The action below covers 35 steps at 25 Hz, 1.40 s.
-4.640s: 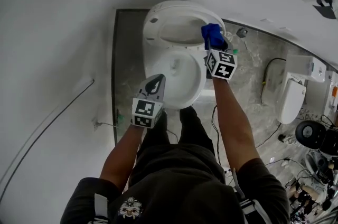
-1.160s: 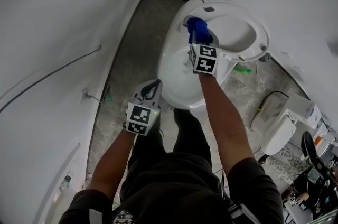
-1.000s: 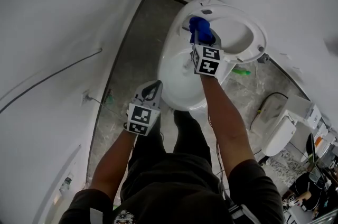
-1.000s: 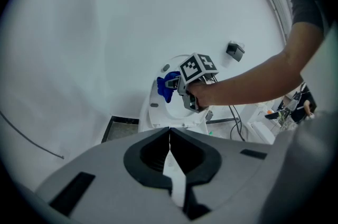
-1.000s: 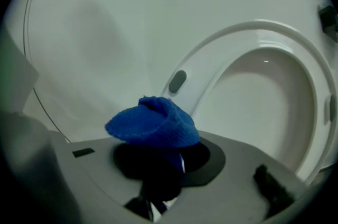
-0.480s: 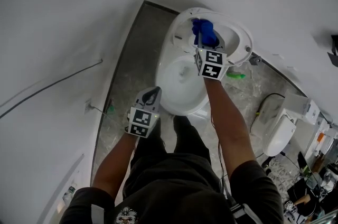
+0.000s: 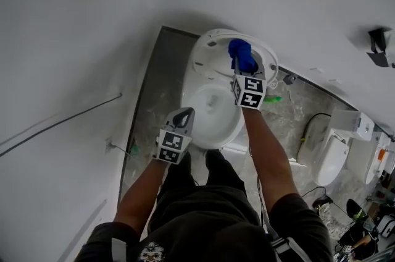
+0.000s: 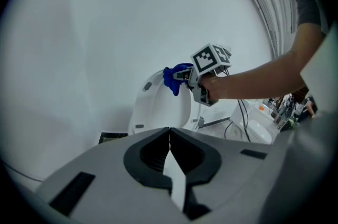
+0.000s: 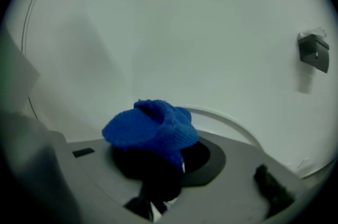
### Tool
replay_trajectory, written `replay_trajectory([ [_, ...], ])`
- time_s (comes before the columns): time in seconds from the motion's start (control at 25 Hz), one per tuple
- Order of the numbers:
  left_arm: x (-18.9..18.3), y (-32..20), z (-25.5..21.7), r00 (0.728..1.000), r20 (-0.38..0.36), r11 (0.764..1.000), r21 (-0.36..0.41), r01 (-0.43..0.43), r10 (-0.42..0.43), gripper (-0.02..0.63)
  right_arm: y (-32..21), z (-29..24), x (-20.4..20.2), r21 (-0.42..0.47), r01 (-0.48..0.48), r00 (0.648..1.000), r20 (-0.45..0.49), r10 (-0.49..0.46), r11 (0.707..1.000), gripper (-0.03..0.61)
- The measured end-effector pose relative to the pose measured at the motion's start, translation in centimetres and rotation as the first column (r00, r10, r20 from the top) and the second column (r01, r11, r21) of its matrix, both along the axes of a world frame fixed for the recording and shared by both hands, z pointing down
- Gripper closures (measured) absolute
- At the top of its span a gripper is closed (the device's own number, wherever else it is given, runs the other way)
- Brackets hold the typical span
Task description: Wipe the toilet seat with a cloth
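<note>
Cloth (image 7: 242, 54), clamped between the jaws of the right gripper (image 7: 239, 66), appears to press on the raised toilet seat (image 7: 213, 44) near its upper edge for wiping. The left gripper (image 7: 183, 114), jaws together and empty, hangs idle.

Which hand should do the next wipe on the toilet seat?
The right one. The right gripper holds the blue cloth right at the raised toilet seat. The left gripper is shut with nothing in it, lower down by the bowl.
</note>
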State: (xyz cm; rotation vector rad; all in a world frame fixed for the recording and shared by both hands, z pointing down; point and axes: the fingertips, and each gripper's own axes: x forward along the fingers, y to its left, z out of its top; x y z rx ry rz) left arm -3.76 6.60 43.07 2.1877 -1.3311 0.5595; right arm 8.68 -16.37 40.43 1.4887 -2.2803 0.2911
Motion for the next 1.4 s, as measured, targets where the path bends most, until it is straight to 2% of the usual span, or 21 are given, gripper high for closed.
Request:
replay_trajectory([
  [0.16, 0.3, -3.6, -1.7, 1.000, -0.011, 0.999, 0.049, -0.004, 0.004, 0.603, 2.6, -3.0, 0.6, 0.023, -0.007, 0.995, 0.097, 0.005, 1.000, 0.480],
  [0.28, 0.7, -7.9, -3.4, 1.000, 0.001, 0.992, 0.120, -0.030, 0.030, 0.603, 6.2, -4.2, 1.4, 0.012, 0.003, 0.990, 0.143, -0.005, 1.000, 0.480],
  [0.36, 1.4, -10.9, -4.7, 0.996, 0.057, 0.980, 0.180, -0.081, 0.071, 0.603, 9.2, -4.1, 2.5, -0.021, -0.001, 0.986, 0.169, 0.005, 1.000, 0.480],
  [0.44, 2.1, -13.5, -5.7, 0.977, 0.166, 0.958, 0.230, -0.169, 0.132, 0.603, 12.4, -3.3, 3.8, -0.072, -0.014, 0.981, 0.194, 0.028, 0.997, 0.480],
  [0.52, 3.1, -15.7, -6.2, 0.926, 0.322, 0.920, 0.264, -0.290, 0.199, 0.601, 15.0, -2.0, 5.3, -0.120, -0.034, 0.977, 0.204, 0.058, 0.992, 0.480],
  [0.64, 5.2, -18.6, -5.9, 0.793, 0.544, 0.846, 0.255, -0.468, 0.275, 0.575, 17.9, -0.5, 7.5, -0.173, -0.062, 0.975, 0.198, 0.096, 0.983, 0.480],
  [0.72, 6.5, -20.2, -5.3, 0.717, 0.623, 0.812, 0.217, -0.542, 0.312, 0.474, 19.2, 0.1, 8.5, -0.192, -0.076, 0.974, 0.198, 0.114, 0.978, 0.480],
  [0.8, 7.4, -21.8, -4.3, 0.652, 0.673, 0.787, 0.166, -0.594, 0.350, 0.404, 20.0, 0.5, 9.2, -0.201, -0.093, 0.970, 0.202, 0.134, 0.975, 0.480],
  [0.96, 8.8, -24.3, -2.3, 0.473, 0.799, 0.727, 0.068, -0.683, 0.370, 0.380, 21.0, 0.5, 10.1, -0.203, -0.128, 0.962, 0.212, 0.172, 0.971, 0.480],
  [1.0, 9.0, -24.7, -2.0, 0.443, 0.819, 0.721, 0.053, -0.691, 0.365, 0.380, 21.2, 0.5, 10.3, -0.201, -0.131, 0.962, 0.212, 0.174, 0.971, 0.480],
  [1.04, 9.2, -25.1, -1.8, 0.427, 0.828, 0.720, 0.042, -0.693, 0.363, 0.378, 21.4, 0.5, 10.5, -0.200, -0.130, 0.962, 0.212, 0.172, 0.971, 0.480],
  [1.16, 9.9, -25.2, -1.2, 0.410, 0.833, 0.723, 0.018, -0.691, 0.372, 0.376, 21.9, 0.7, 11.0, -0.200, -0.111, 0.968, 0.200, 0.151, 0.974, 0.480],
  [1.32, 10.2, -24.9, -1.4, 0.426, 0.824, 0.731, 0.021, -0.682, 0.373, 0.374, 21.8, 0.9, 11.7, -0.190, -0.097, 0.974, 0.184, 0.132, 0.977, 0.480],
  [1.4, 10.2, -24.1, -1.6, 0.426, 0.812, 0.727, 0.002, -0.687, 0.400, 0.374, 21.8, 1.0, 12.0, -0.189, -0.101, 0.973, 0.187, 0.137, 0.977, 0.480],
])
